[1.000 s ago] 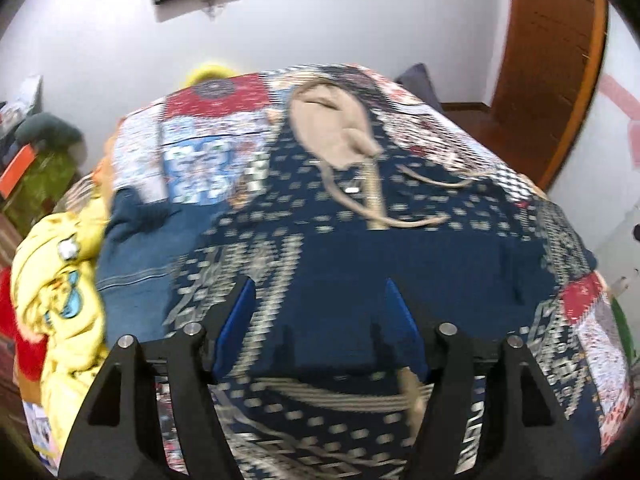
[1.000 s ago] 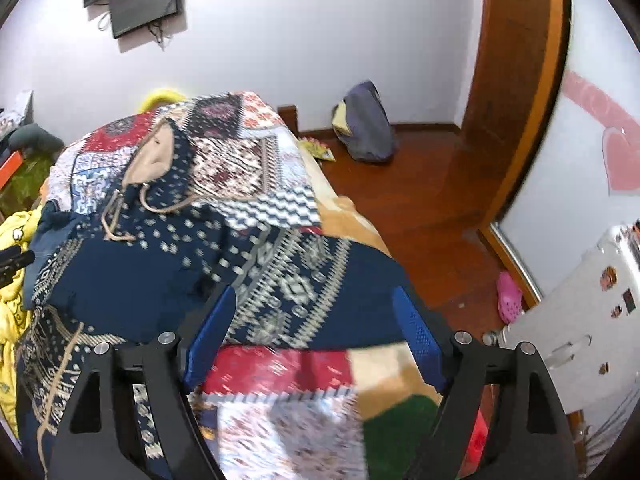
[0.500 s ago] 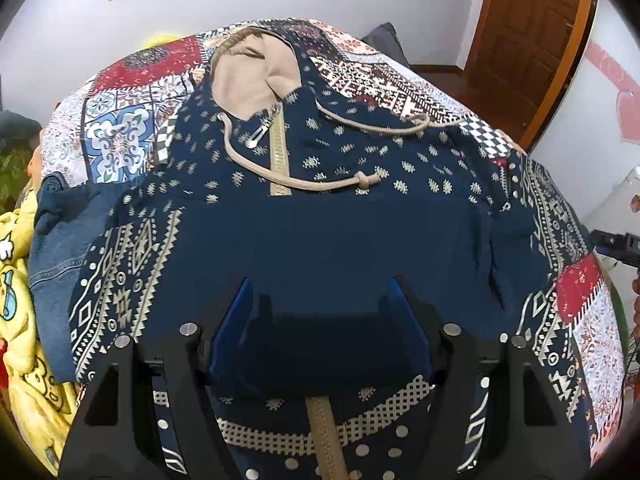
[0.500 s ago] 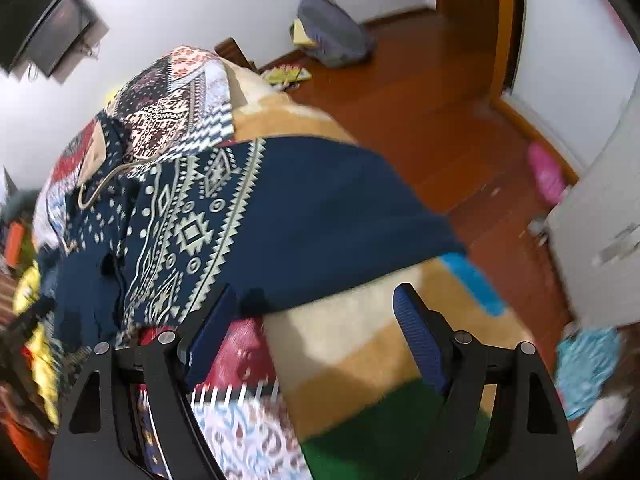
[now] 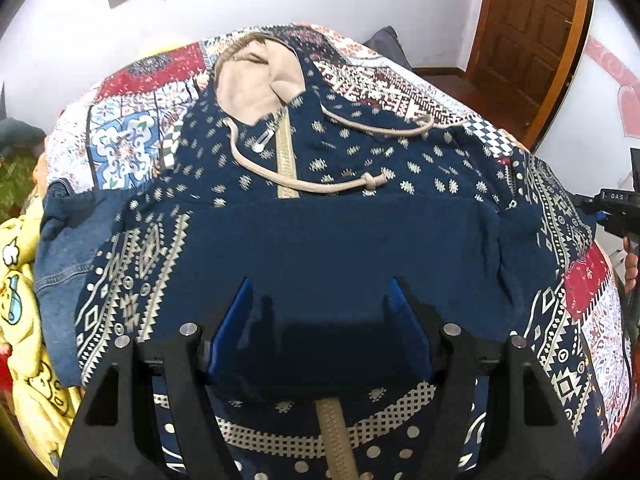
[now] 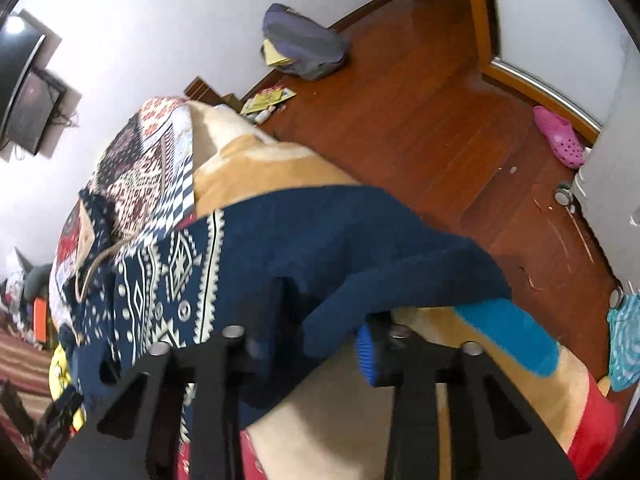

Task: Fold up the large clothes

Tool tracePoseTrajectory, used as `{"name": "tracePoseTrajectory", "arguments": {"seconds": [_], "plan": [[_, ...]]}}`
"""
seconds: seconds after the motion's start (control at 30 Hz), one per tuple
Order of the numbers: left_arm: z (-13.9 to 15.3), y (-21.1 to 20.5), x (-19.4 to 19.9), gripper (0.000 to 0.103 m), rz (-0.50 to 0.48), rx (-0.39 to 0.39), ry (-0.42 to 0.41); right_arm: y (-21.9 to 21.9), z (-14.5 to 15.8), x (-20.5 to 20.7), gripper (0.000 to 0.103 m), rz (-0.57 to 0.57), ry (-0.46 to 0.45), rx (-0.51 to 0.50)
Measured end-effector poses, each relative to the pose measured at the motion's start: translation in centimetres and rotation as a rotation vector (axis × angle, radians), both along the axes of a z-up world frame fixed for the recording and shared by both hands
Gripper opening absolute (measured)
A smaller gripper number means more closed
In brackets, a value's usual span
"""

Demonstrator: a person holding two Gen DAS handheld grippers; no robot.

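Observation:
A navy patterned hoodie [image 5: 328,240] with a beige hood lining, drawcords and a beige zip lies face up on a patchwork bed cover. My left gripper [image 5: 320,324] is open, hovering low over the hoodie's plain navy chest band, holding nothing. In the right wrist view the hoodie's right sleeve [image 6: 328,248] drapes over the bed edge and lies between and over the blue fingers of my right gripper [image 6: 320,344]; its jaws stand narrowed around the navy cuff. The right gripper shows at the right edge of the left wrist view [image 5: 616,208].
A denim garment [image 5: 60,248] and yellow printed cloth [image 5: 20,280] lie at the bed's left edge. On the wooden floor right of the bed are a grey bag [image 6: 304,44], a pink clog [image 6: 560,136] and a white cabinet [image 6: 616,168]. A wooden door [image 5: 528,40] stands behind.
My left gripper moved forward over the hoodie and settled above its chest. My right gripper swung down to the bed's right edge and closed in on the sleeve cuff.

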State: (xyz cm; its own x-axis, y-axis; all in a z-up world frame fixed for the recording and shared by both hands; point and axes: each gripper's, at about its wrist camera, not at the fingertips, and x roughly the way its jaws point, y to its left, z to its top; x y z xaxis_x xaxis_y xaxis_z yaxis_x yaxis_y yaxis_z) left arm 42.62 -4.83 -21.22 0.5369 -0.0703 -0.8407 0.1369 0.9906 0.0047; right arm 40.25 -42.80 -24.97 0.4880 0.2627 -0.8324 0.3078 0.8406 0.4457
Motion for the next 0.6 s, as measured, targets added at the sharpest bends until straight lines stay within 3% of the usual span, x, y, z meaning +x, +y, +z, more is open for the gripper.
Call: {"name": "tracePoseTrajectory", "arguments": {"seconds": [0.13, 0.37, 0.5, 0.6], "plan": [[1.1, 0.6, -0.7, 0.069, 0.008, -0.002, -0.031, 1.5, 2.8, -0.2, 0.01, 0.044, -0.052, -0.085], [3.7, 2.0, -2.9, 0.069, 0.005, -0.006, -0.085, 5.8, 12.7, -2.2, 0.008, 0.146, -0.281, -0.143], [5.1, 3.2, -4.5, 0.069, 0.005, 0.004, -0.126, 10.9, 17.5, -3.1, 0.008, 0.271, -0.395, -0.206], [5.8, 4.2, -5.6, 0.069, 0.009, 0.002, -0.14, 15.4, 18.8, -3.5, 0.008, 0.382, -0.438, -0.208]]}}
